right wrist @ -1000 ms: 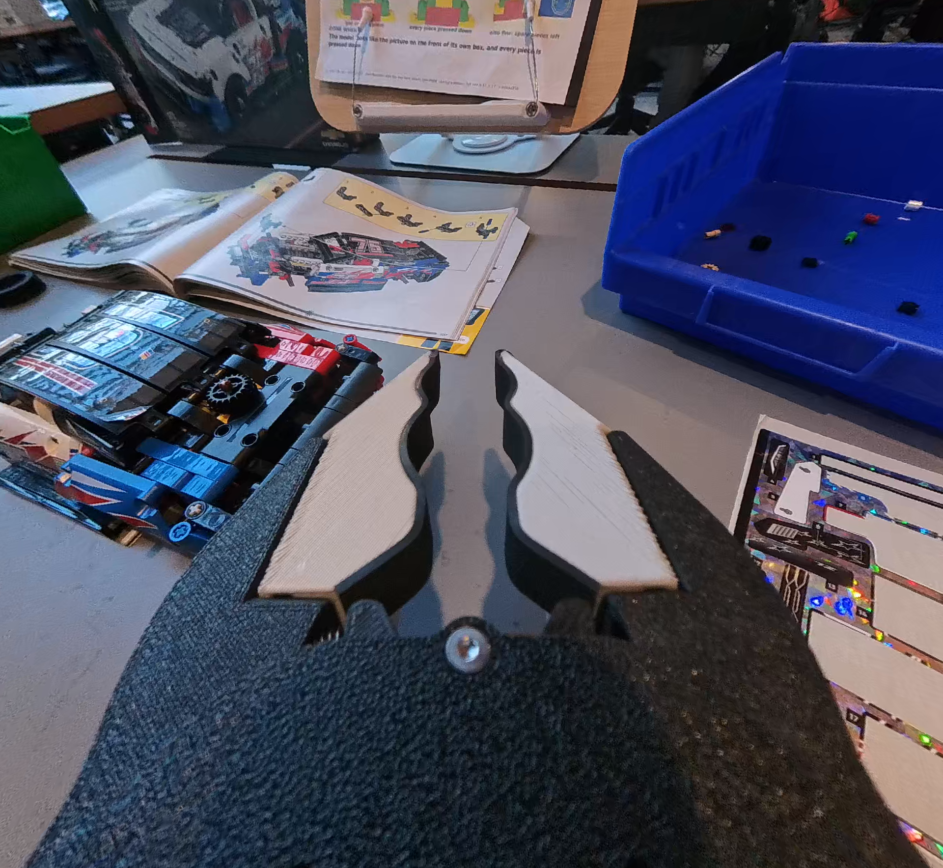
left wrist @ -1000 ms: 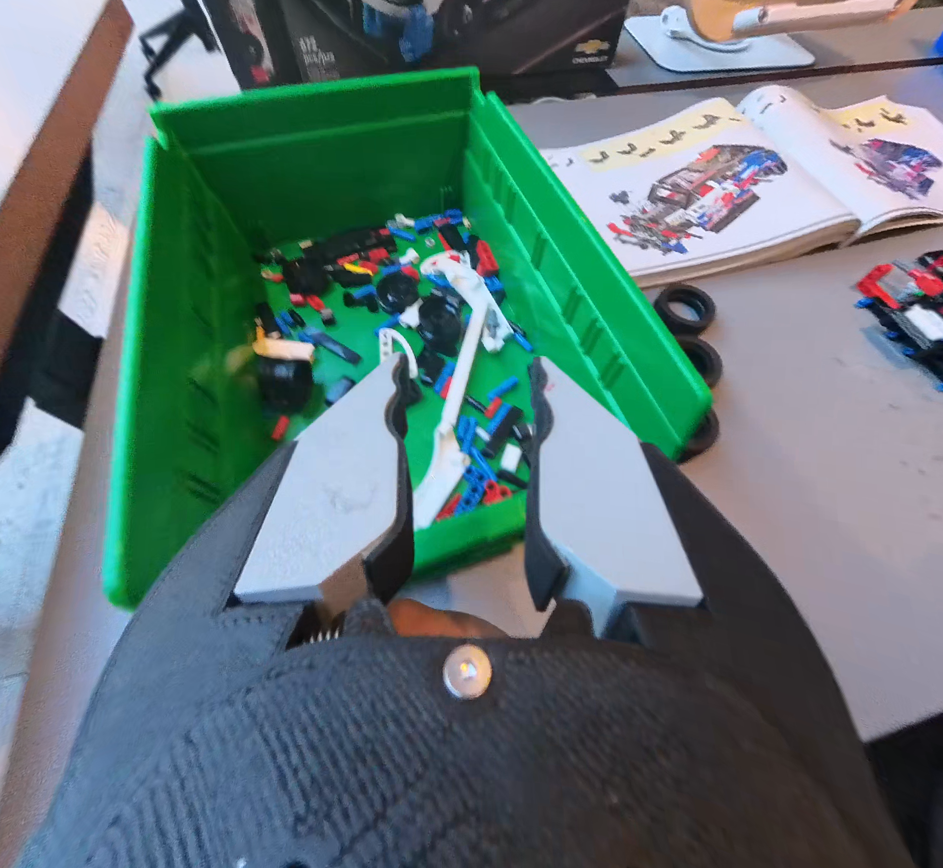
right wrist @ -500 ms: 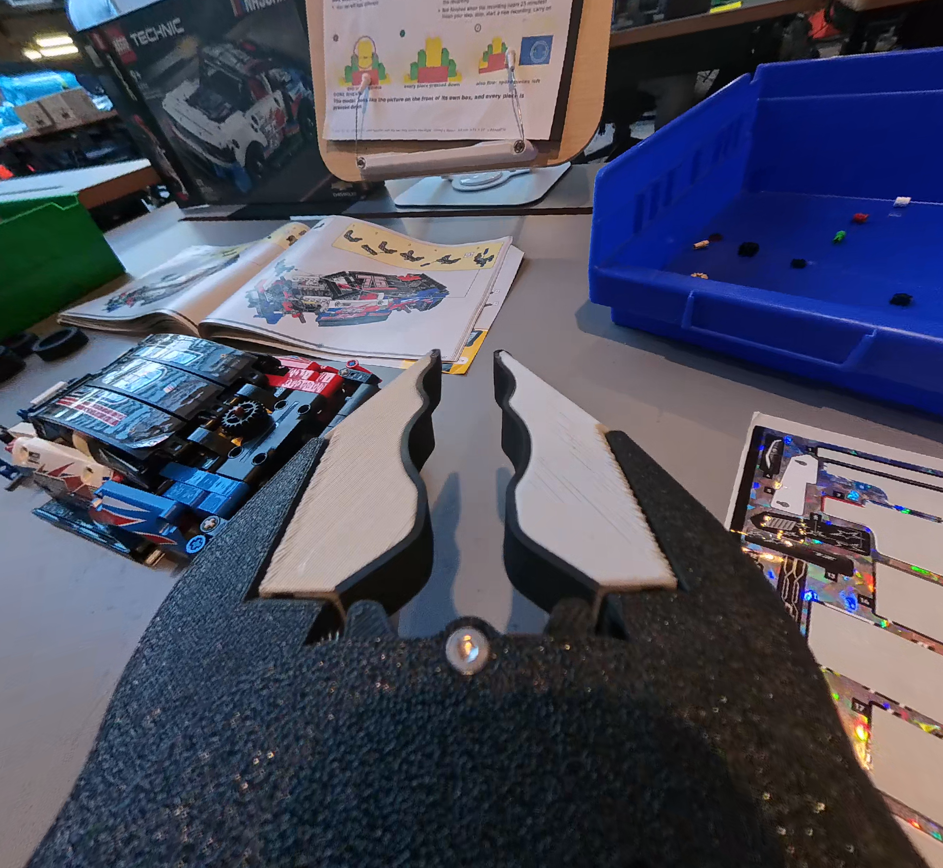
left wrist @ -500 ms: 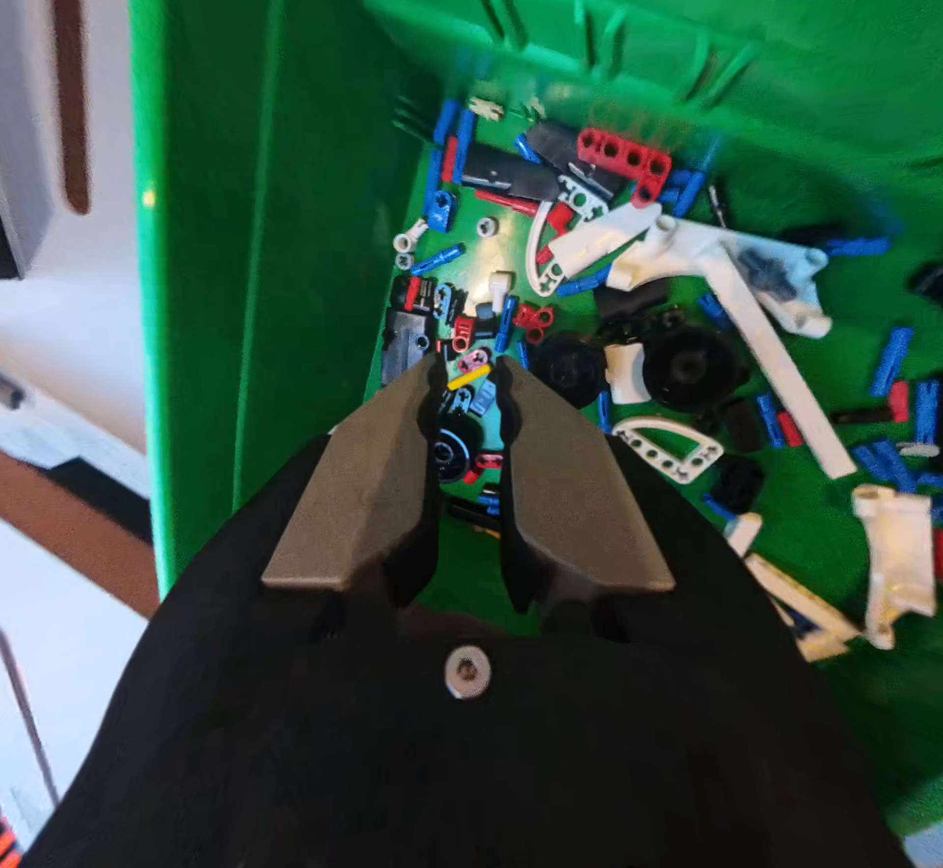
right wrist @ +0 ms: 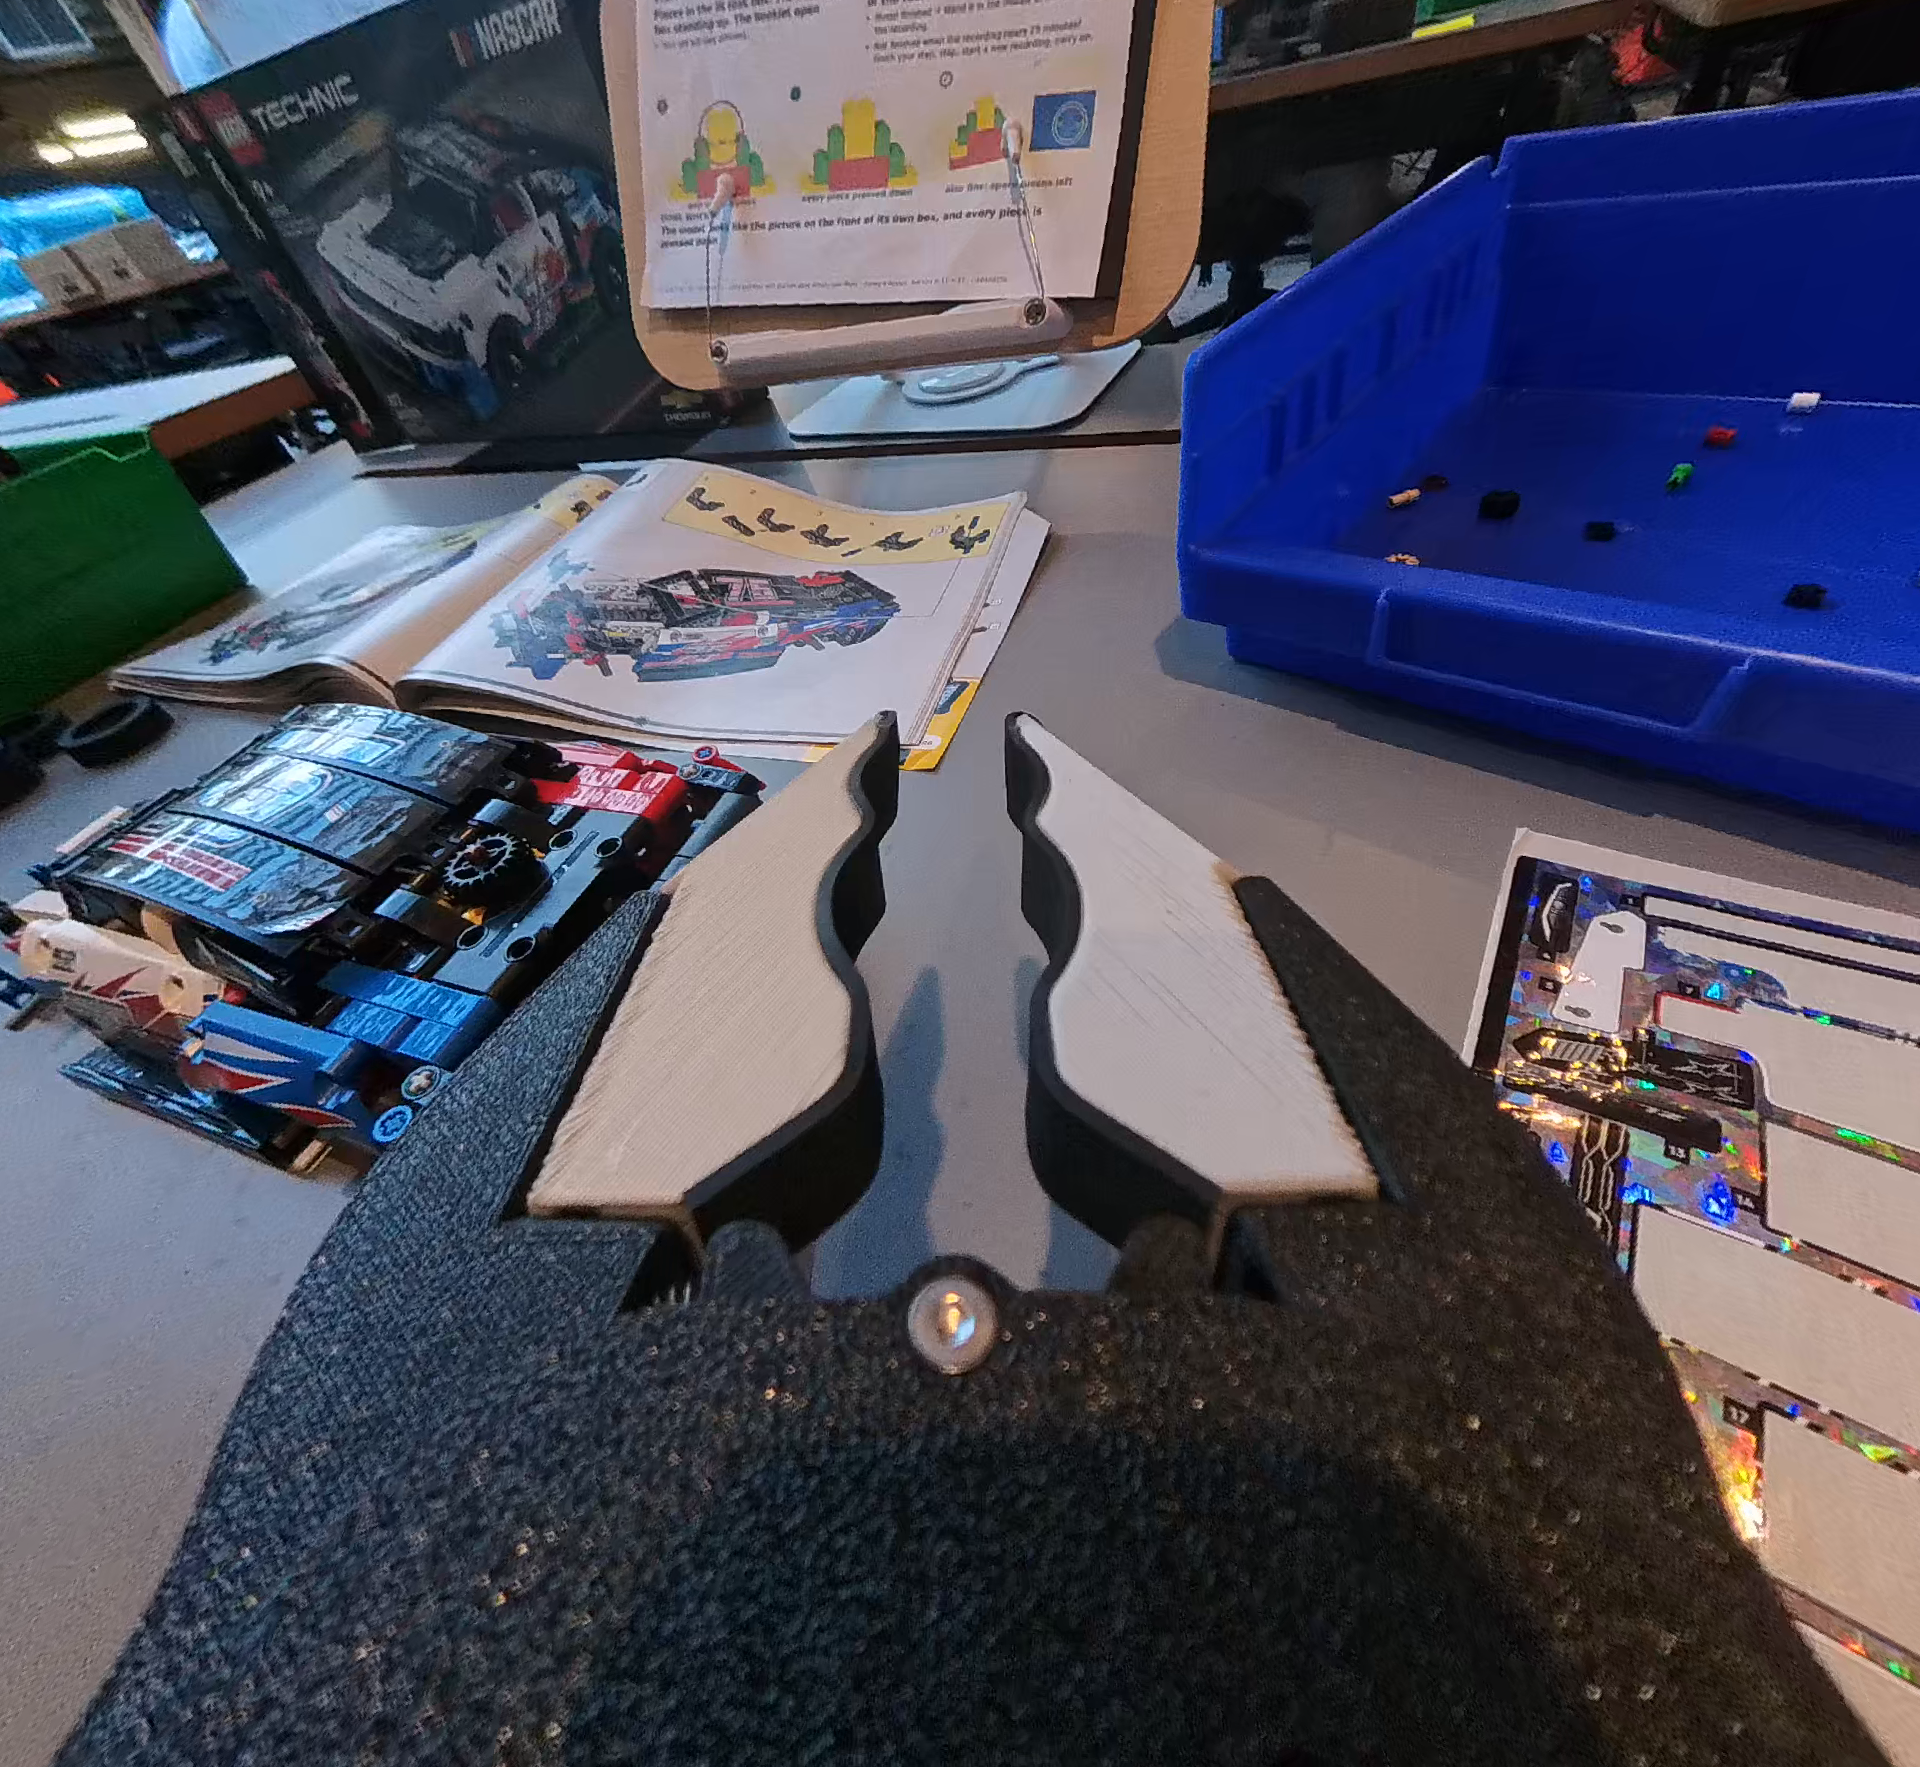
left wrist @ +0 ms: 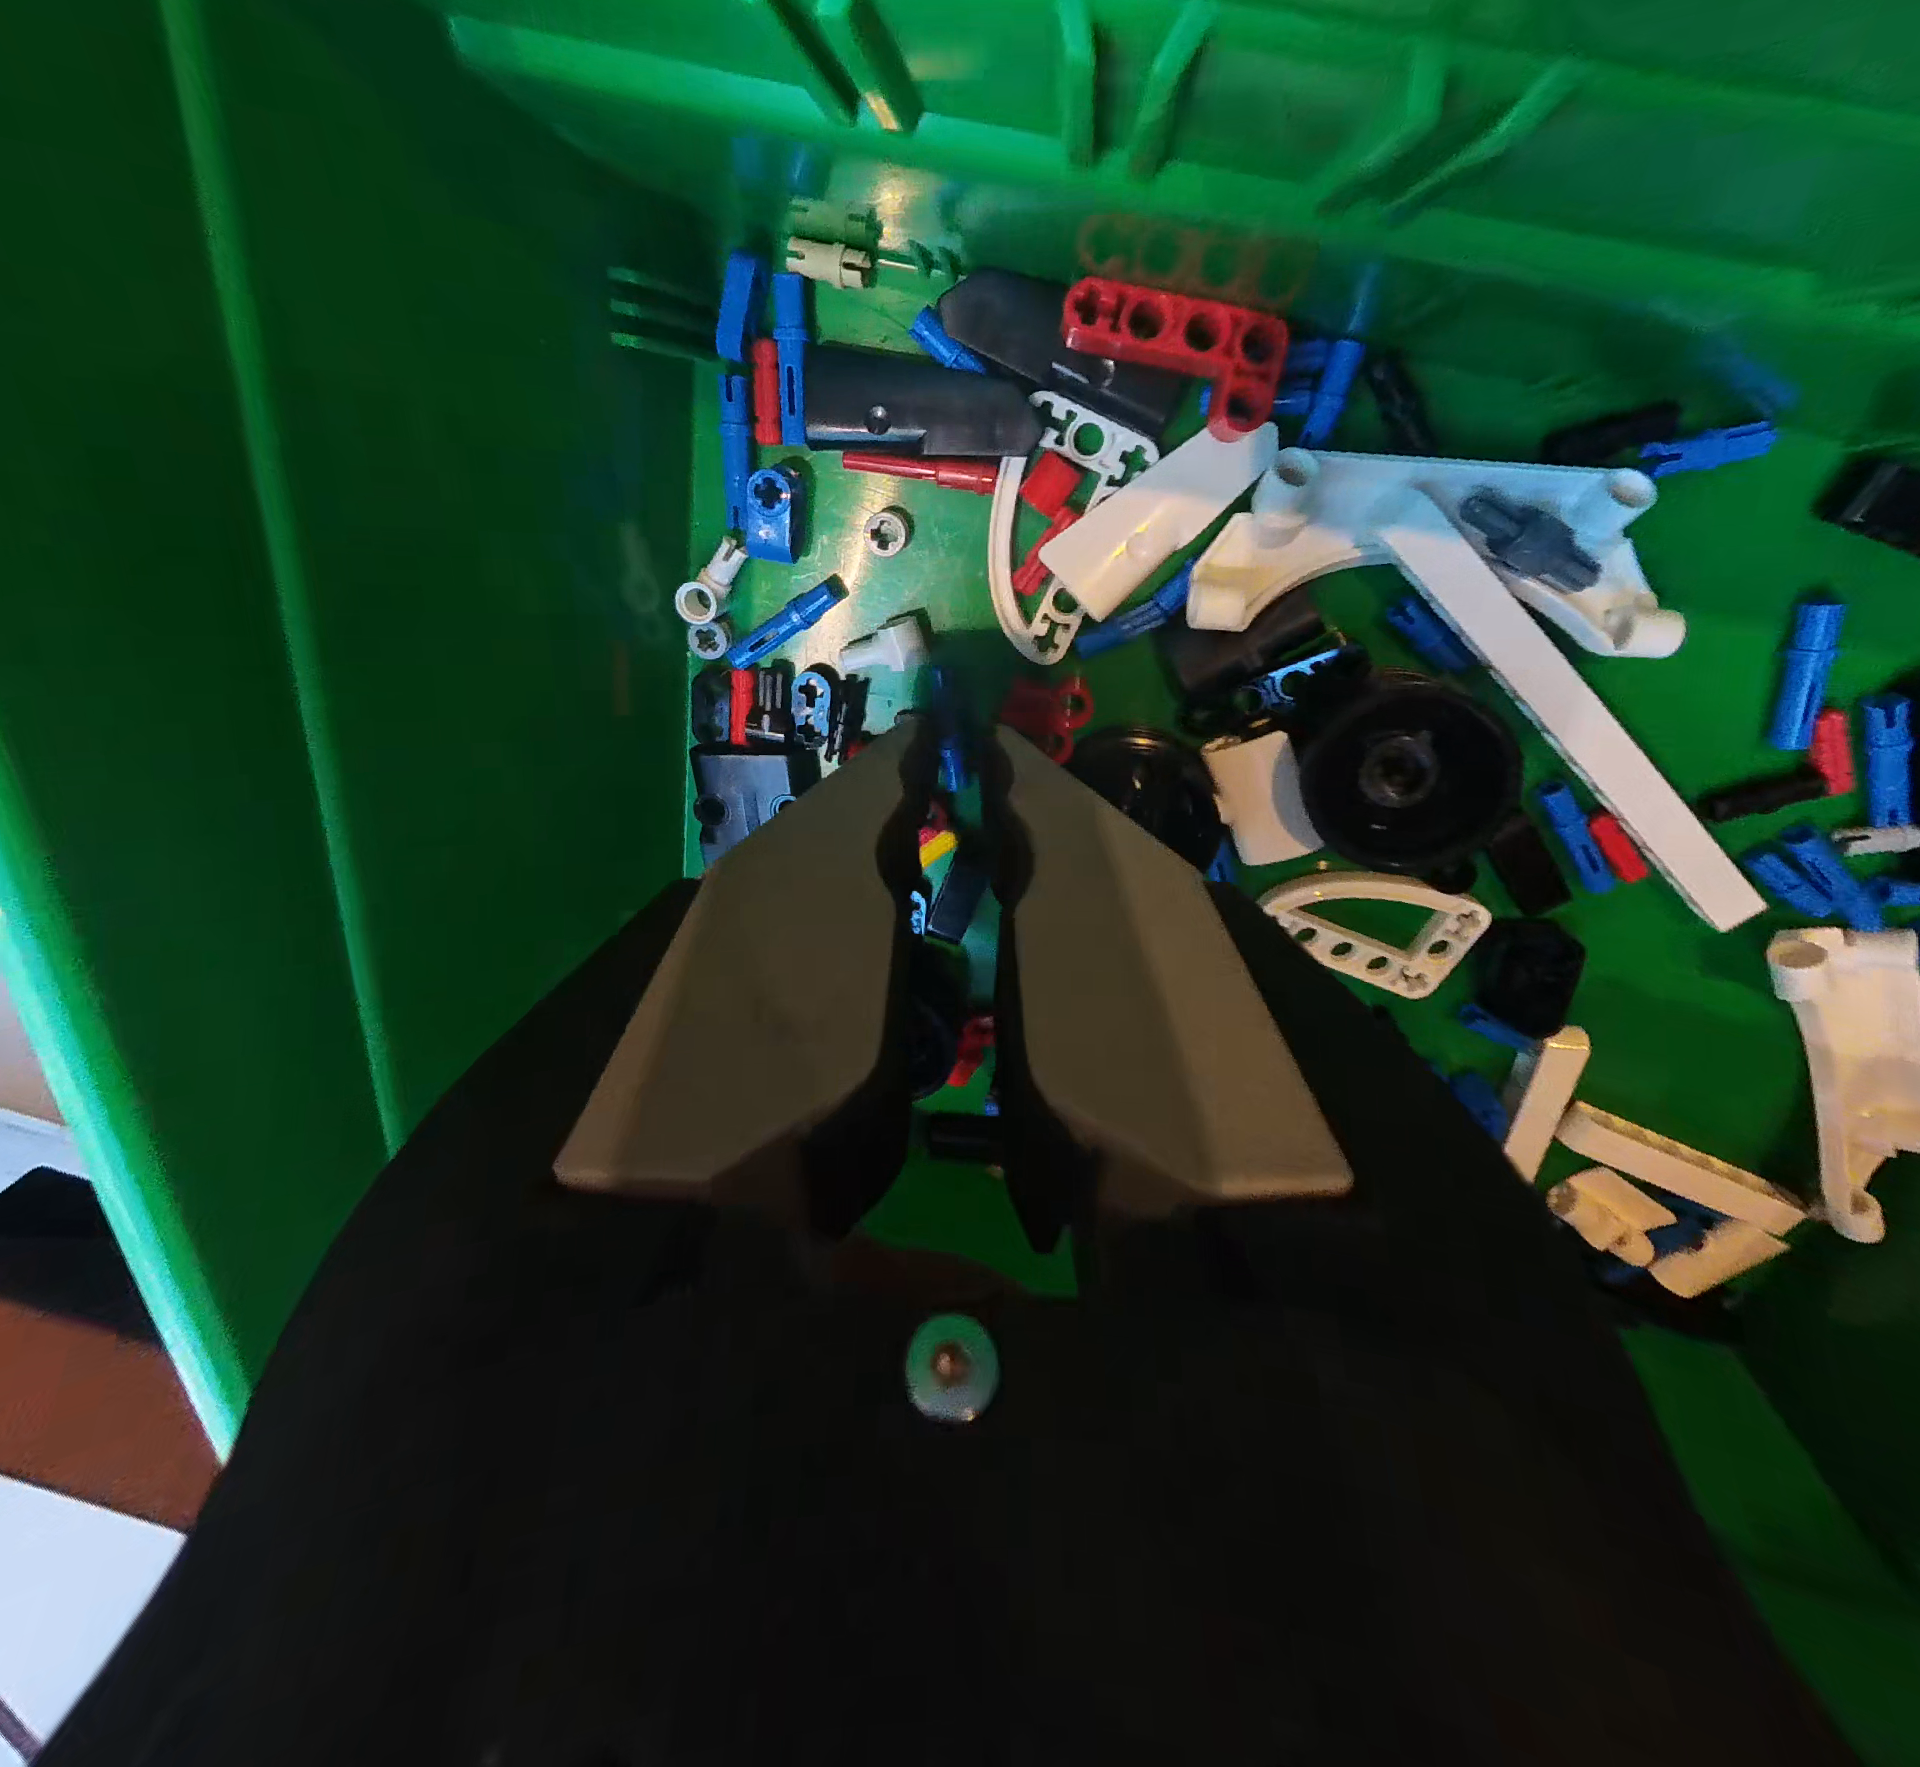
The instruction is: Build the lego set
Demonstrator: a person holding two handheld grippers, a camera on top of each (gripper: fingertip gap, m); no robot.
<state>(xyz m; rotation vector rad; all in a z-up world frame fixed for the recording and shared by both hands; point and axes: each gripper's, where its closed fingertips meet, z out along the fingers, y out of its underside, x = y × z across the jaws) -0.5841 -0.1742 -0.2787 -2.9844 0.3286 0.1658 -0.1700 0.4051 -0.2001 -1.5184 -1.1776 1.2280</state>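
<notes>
since a moment ago, left gripper [left wrist: 954,749] narrowed onto a blue pin [left wrist: 948,738] in the bin [left wrist: 312,574]; a shallow pinch may drop it. right gripper [right wrist: 951,746] idles open.

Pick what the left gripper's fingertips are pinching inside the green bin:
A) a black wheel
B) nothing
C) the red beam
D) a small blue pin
D: the left gripper tips are nearly closed around a small blue pin in the green bin.

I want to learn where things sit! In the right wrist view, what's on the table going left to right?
Green plastic bin → half-built black, red and blue Lego car → open instruction booklet → blue plastic bin.
</notes>
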